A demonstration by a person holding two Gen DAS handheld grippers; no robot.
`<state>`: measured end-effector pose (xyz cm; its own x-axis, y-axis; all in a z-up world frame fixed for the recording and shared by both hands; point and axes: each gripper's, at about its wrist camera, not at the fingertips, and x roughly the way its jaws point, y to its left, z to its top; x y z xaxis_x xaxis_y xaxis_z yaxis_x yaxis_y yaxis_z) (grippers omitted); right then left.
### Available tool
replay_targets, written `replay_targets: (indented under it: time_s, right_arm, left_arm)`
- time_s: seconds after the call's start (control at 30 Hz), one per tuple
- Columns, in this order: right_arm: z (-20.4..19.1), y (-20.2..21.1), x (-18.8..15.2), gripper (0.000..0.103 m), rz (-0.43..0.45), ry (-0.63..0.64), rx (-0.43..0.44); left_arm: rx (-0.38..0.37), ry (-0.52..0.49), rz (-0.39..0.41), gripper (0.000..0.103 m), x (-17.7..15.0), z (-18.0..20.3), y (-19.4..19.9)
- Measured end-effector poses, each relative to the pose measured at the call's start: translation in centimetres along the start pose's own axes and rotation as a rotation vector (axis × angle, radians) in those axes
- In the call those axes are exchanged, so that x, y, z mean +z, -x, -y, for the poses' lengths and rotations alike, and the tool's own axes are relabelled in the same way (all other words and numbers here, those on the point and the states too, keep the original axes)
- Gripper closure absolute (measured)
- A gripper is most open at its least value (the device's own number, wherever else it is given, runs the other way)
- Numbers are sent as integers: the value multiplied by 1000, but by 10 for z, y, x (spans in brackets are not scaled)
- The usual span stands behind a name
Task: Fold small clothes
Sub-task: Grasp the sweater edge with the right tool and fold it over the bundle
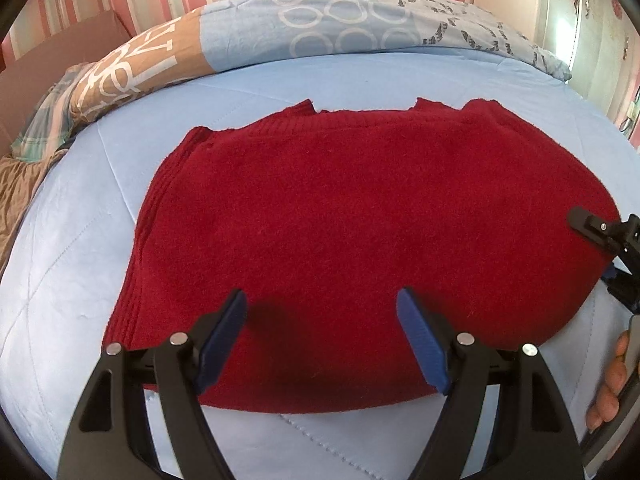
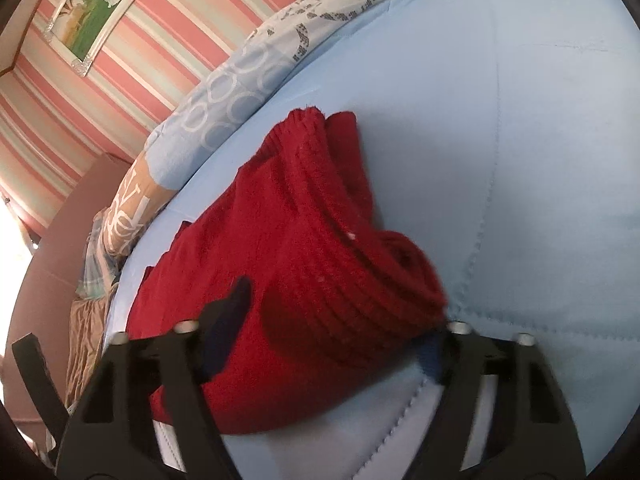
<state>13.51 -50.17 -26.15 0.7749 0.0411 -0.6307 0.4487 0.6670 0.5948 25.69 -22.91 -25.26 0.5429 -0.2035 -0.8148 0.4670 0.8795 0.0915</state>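
Note:
A dark red knitted sweater lies folded into a broad block on the light blue bed sheet. My left gripper is open and empty, its blue pads just above the sweater's near edge. In the right wrist view the sweater shows its ribbed, bunched end. My right gripper is open with its jaws on either side of that ribbed end; the right pad is partly hidden under the fabric. The right gripper also shows in the left wrist view at the sweater's right edge.
A patterned blue and tan quilt is heaped along the far side of the bed, against a pink striped wall. Crumpled checked and brown cloths lie at the far left. A framed picture hangs on the wall.

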Motion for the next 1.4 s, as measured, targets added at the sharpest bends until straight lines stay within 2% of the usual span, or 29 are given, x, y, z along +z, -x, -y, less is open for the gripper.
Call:
replay_targets:
  time_s: [0.03,0.1,0.13,0.23,0.37,0.5,0.6,0.77,0.9,1.0,1.07,1.1,1.17,1.27,1.4]
  right_arm:
    - [2,-1,0,59,-3,-5,0]
    - [3,-2,-2,64,-4,-16,-2]
    - [0,-1,-2,70,4,-6,-5]
    - [-15,7,-4,76,45,63,-22]
    - [-31,17,-8,77,83,126,-40]
    - [-45,23,-9,77,101,175,-53]
    - [-56,27,-9,78,112,211,-49]
    - [-80,32,-8,78,119,256,14]
    - [-109,31,-7,78,100,309,62]
    - [-133,29,-9,79,96,339,83]
    - [-154,27,-13,79,98,366,90]
    - [-162,26,-16,79,98,376,94]
    - [-180,21,-23,79,94,400,101]
    - [-211,8,-41,79,77,448,100]
    - [-250,-15,-67,79,41,489,103]
  left_arm:
    - [-2,1,-5,25,1,0,-1]
    - [-2,4,-10,25,2,2,-2]
    - [-2,4,-11,25,3,3,-3]
    - [-7,7,-8,25,8,7,-3]
    - [6,17,7,25,16,11,-6]
    - [15,32,-32,25,15,13,-20]
    - [35,12,-21,24,10,16,-24]
    - [64,-10,2,24,4,21,-27]
    - [40,2,10,23,2,16,-29]
    - [-20,12,19,23,1,5,-21]
    - [-67,29,18,23,-2,-15,-5]
    - [-82,39,42,23,-5,-30,7]
    - [-78,48,80,23,-10,-58,27]
    - [-30,57,103,23,-20,-116,42]
    - [82,110,114,23,-29,-207,48]
